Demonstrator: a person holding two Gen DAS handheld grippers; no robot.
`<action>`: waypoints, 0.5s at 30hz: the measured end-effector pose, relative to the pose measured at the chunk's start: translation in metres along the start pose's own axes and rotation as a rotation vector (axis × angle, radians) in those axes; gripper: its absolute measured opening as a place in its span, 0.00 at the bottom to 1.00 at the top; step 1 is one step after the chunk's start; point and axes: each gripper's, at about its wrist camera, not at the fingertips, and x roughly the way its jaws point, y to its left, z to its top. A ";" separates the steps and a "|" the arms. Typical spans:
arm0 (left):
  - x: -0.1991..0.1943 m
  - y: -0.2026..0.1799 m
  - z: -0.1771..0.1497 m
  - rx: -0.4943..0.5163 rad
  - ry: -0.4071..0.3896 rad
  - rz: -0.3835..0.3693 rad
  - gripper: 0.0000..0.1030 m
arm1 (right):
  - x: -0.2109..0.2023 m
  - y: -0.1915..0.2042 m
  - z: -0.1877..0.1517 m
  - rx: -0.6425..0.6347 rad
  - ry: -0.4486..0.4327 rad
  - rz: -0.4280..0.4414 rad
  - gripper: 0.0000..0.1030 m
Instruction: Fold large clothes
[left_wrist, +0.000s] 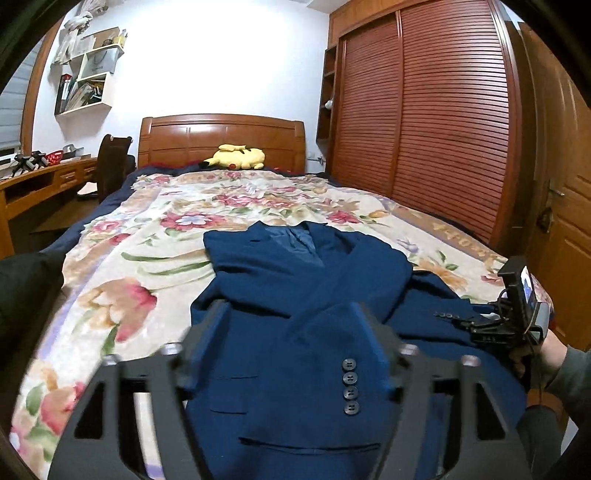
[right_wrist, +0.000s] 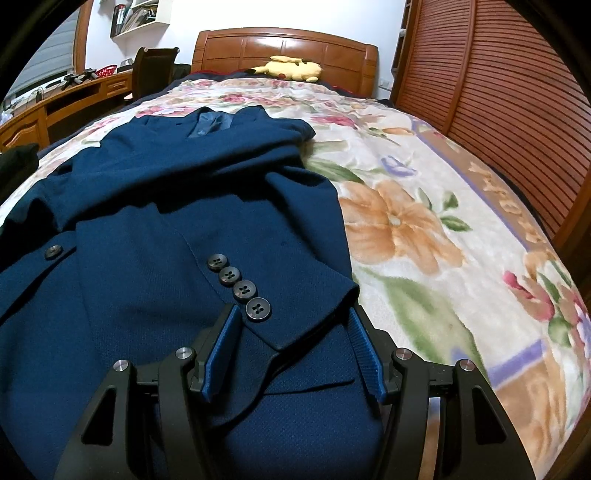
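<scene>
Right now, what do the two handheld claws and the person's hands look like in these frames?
Both claws are matte black frames with triangular cut-outs and silver bolt heads. The right claw has ribbed blue pads inside its fingers; the left claw shows the same black build. From the left wrist view, the right unit carries a small lit screen, black cables, and is gripped by a bare hand with a grey-green sleeve.

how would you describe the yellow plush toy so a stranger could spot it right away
Start at the wooden headboard at the far end of the bed. The yellow plush toy lies on its side just in front of it. It is the only bright yellow thing there.
</scene>
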 end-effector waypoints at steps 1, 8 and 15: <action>0.001 0.000 -0.001 0.001 0.003 -0.004 0.76 | 0.000 0.000 0.001 0.001 0.003 0.002 0.60; 0.011 0.004 -0.008 0.030 0.071 0.016 0.77 | -0.019 0.011 0.015 -0.056 -0.036 -0.006 0.60; 0.025 0.012 -0.023 0.042 0.167 0.052 0.77 | -0.039 0.033 0.031 -0.038 -0.086 0.080 0.60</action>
